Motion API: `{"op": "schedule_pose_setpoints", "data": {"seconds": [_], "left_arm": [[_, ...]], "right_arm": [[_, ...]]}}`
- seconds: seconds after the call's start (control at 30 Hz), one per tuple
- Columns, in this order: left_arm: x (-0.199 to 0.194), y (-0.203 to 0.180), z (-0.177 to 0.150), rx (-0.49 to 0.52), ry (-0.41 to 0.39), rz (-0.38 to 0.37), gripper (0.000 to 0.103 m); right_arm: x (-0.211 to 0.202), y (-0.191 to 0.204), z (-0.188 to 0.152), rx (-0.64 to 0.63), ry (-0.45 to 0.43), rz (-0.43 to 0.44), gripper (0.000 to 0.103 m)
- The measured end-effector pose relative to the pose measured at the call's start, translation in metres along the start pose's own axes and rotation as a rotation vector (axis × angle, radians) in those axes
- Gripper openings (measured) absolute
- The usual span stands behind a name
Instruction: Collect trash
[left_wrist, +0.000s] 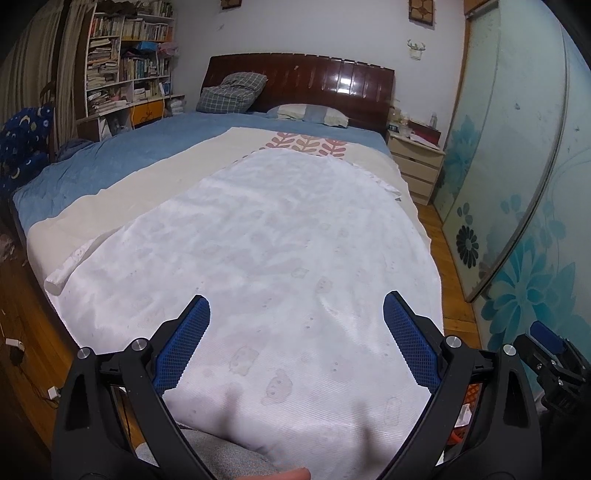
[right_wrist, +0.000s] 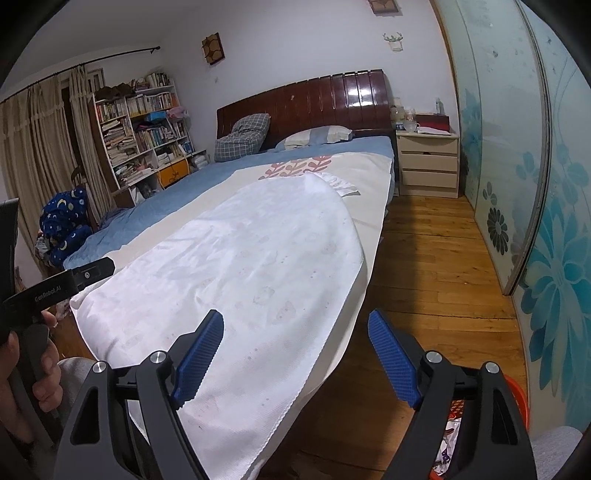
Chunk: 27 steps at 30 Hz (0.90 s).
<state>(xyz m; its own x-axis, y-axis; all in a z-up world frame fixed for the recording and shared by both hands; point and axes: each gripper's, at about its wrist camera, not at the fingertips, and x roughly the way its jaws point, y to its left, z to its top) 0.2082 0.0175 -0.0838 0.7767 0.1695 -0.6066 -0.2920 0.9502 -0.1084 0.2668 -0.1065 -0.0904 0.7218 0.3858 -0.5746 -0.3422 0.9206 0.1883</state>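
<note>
My left gripper (left_wrist: 295, 306) is open and empty, held above the foot of a bed covered by a white sheet (left_wrist: 258, 240). My right gripper (right_wrist: 295, 325) is open and empty, over the bed's right edge and the wooden floor (right_wrist: 424, 258). An orange-red bin (right_wrist: 517, 398) with crumpled wrappers inside sits on the floor at the lower right, partly hidden behind the right finger; a sliver of it shows in the left wrist view (left_wrist: 472, 398). I see no loose trash on the sheet. The left gripper's body (right_wrist: 55, 288) shows at the left of the right wrist view.
A wooden headboard (left_wrist: 314, 81), pillows (left_wrist: 310, 114) and a blue blanket (left_wrist: 129, 155) lie at the far end. A bedside drawer unit (right_wrist: 428, 162) stands right of the bed. Sliding glass wardrobe doors (right_wrist: 535, 184) line the right. A bookshelf (left_wrist: 125, 74) stands at the far left.
</note>
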Motion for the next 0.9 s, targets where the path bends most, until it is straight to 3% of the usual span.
{"op": "schedule_pose_setpoints", "data": {"seconds": [0.9], "left_arm": [[-0.012,-0.006,-0.003,0.010,-0.042,0.020,0.094]], "right_arm": [[-0.033,0.002,-0.001,-0.043,-0.089,0.010,0.080]]}}
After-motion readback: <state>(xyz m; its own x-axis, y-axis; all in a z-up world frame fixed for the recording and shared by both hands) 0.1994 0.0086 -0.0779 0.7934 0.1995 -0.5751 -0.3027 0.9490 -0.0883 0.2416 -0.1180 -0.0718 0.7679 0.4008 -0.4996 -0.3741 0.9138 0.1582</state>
